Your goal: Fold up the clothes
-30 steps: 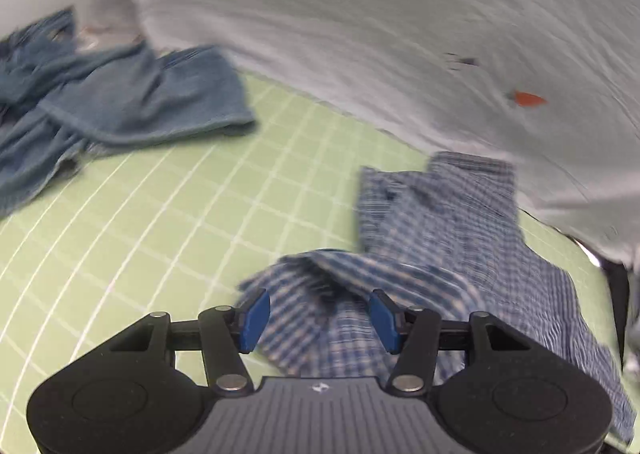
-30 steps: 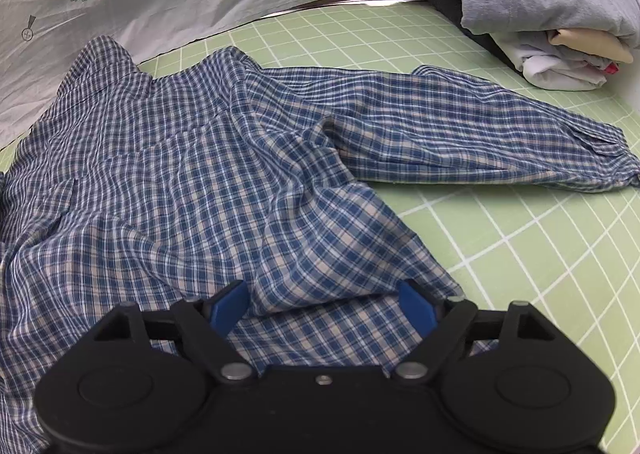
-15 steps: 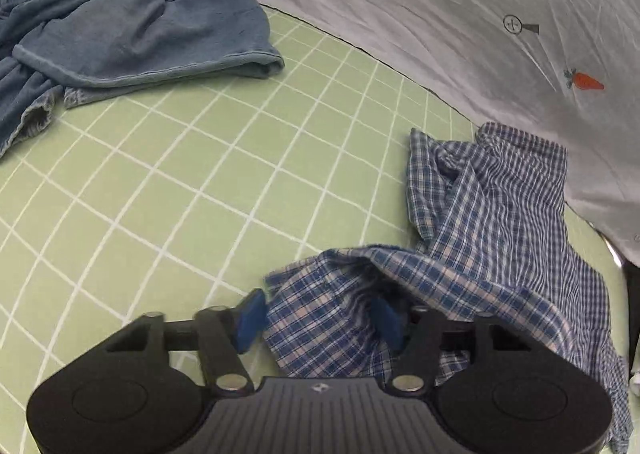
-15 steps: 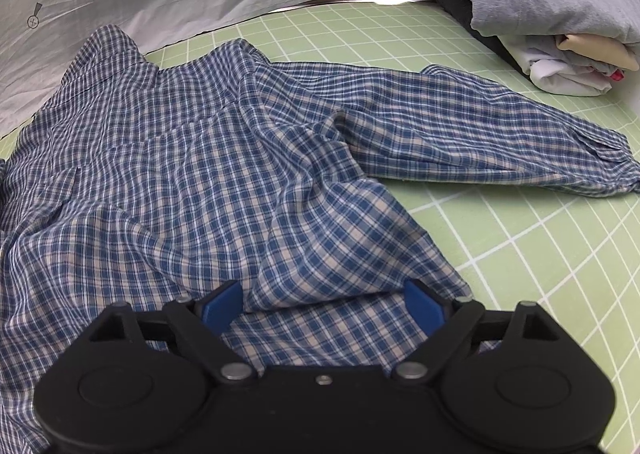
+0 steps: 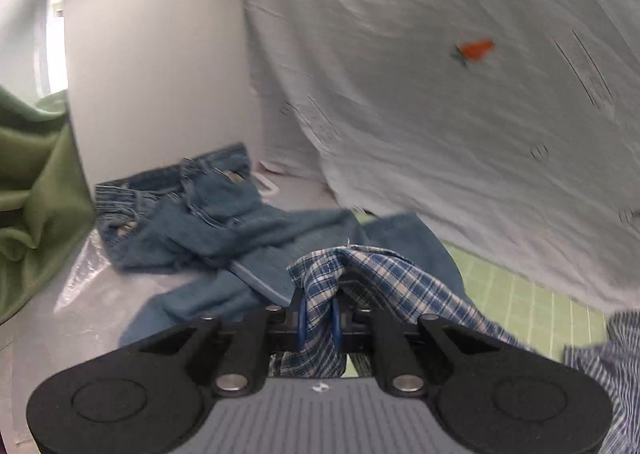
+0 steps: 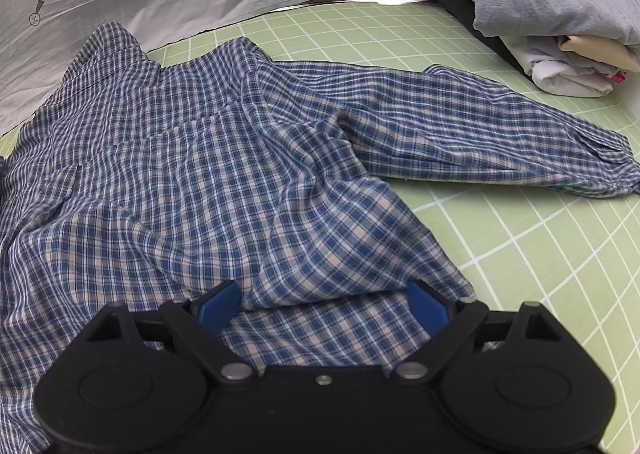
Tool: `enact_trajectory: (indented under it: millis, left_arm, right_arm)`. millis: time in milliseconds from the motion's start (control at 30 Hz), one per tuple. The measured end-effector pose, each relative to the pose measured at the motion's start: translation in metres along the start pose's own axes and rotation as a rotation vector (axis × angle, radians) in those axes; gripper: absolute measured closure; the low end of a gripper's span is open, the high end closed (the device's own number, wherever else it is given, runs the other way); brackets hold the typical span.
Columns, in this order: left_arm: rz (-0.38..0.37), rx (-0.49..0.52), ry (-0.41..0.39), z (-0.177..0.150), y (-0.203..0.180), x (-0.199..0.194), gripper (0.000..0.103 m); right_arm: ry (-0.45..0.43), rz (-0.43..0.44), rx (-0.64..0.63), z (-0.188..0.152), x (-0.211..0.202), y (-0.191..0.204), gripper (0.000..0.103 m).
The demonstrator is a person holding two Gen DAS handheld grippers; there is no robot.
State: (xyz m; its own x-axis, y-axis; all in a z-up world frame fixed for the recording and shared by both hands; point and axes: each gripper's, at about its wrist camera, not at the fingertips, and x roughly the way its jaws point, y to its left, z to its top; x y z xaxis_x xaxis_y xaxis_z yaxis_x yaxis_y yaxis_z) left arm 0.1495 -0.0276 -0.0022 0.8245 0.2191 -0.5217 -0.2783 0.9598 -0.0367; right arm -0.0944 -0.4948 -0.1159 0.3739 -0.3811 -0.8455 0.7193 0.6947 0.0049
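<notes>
Left wrist cam: low and close, looks nearly level past a plaid shirt (image 5: 384,274) fold to jeans (image 5: 224,226) and the hanging sheet (image 5: 440,114). Right wrist cam: looks steeply down, close over the same shirt (image 6: 192,158) on the green grid mat (image 6: 540,246). Shared: shirt, mat, carrot-print sheet.

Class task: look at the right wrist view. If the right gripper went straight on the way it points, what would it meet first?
Most likely the checked shirt: the open right gripper points down at its crumpled cloth, which fills the view ahead.
</notes>
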Motion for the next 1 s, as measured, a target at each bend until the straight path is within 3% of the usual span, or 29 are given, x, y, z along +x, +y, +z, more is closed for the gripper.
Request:
enact_trajectory:
  millis: [67,133,267,333,400,533,633,767,1000]
  left_arm:
    - [0.05,-0.03,-0.019,0.005,0.017,0.001,0.088]
    - [0.101,-0.027,0.022,-0.001,0.028,0.007,0.086]
    - [0.119,-0.114,0.215,-0.034,0.054,0.022,0.081]
    - [0.087,-0.193,0.291,-0.049,0.064,0.022,0.076]
    - [0.033,-0.305,0.33,-0.061,0.073,0.014,0.062]
    - [-0.082,-0.523,0.36,-0.073,0.081,-0.002,0.042]
    - [-0.128,-0.609,0.363,-0.068,0.077,0.004,0.029]
    - [-0.092,-0.658,0.377,-0.059,0.073,0.026,0.018]
    - [-0.004,-0.585,0.43,-0.051,0.058,0.067,0.017]
  right_arm:
    - [0.0,0.0,-0.001,0.0,0.001,0.0,0.01]
    - [-0.001,0.0,-0.002,0.0,0.001,0.001,0.01]
    - [-0.001,0.0,-0.002,-0.002,0.0,0.0,0.009]
    - [0.001,0.0,-0.002,-0.002,0.0,0.0,0.009]
    - [0.004,-0.002,-0.002,-0.002,0.0,0.001,0.009]
    - [0.014,-0.005,-0.003,-0.001,0.0,0.002,0.008]
    - [0.024,-0.006,-0.005,0.0,0.001,0.003,0.007]
    - [0.029,-0.007,-0.005,0.0,0.002,0.004,0.007]
    - [0.032,-0.01,-0.005,-0.002,0.002,0.004,0.005]
